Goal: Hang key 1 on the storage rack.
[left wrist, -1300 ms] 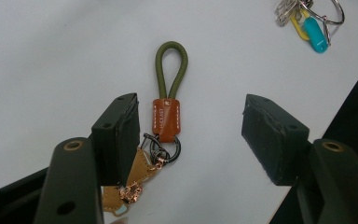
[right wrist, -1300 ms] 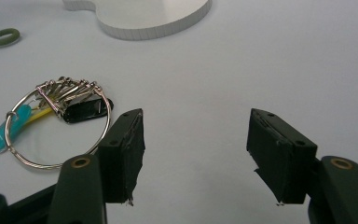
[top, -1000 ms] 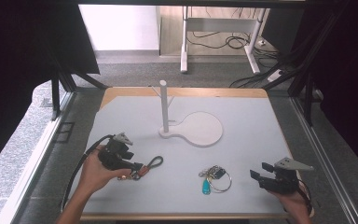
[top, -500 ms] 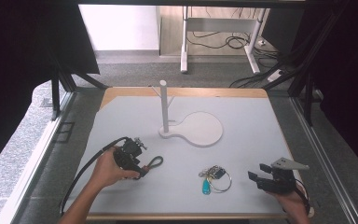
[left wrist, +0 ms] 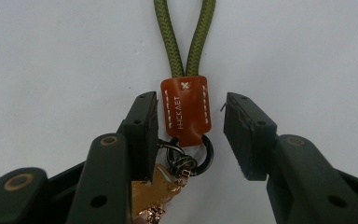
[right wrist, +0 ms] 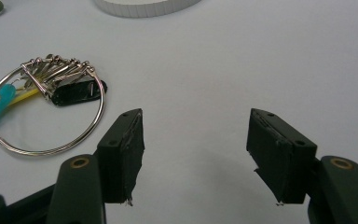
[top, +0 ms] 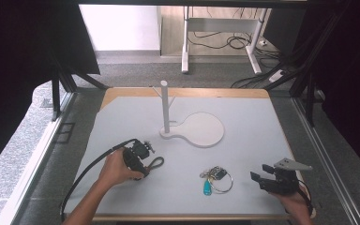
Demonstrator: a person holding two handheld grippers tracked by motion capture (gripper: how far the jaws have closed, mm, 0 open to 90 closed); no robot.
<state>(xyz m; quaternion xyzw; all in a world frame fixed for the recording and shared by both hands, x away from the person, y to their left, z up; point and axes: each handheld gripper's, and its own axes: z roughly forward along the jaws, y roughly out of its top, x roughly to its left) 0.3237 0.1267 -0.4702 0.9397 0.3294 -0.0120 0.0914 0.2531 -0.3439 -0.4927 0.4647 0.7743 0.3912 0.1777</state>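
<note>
The left gripper (top: 146, 158) sits low on the white table (top: 262, 136), nearer the person than the white peg stand (top: 166, 112) and off to its left, and its jaws straddle the brown leather tab (left wrist: 185, 111) of a keychain with an olive-green cord loop (top: 155, 162). In the left gripper view the jaws have just been closing around that tab: the left pad (left wrist: 144, 126) lies at or against the tab's stitched edge, while the right pad (left wrist: 242, 130) stands clear of it with bare table showing between, so the tab is between them but not yet pinched. Below the tab hang a dark metal ring (left wrist: 206, 154) and a gold-coloured charm (left wrist: 161, 191), partly hidden under the left jaw. The cord loop runs away from the jaws, lying flat on the table. The right gripper (top: 262, 180) rests nearer the person than the stand's round base (top: 204, 130) and well to its right, jaws wide apart with nothing between them. Between the two grippers, in front of the base, lies a large steel ring of keys (right wrist: 46, 112) with a turquoise tag (top: 207, 187), untouched.
</note>
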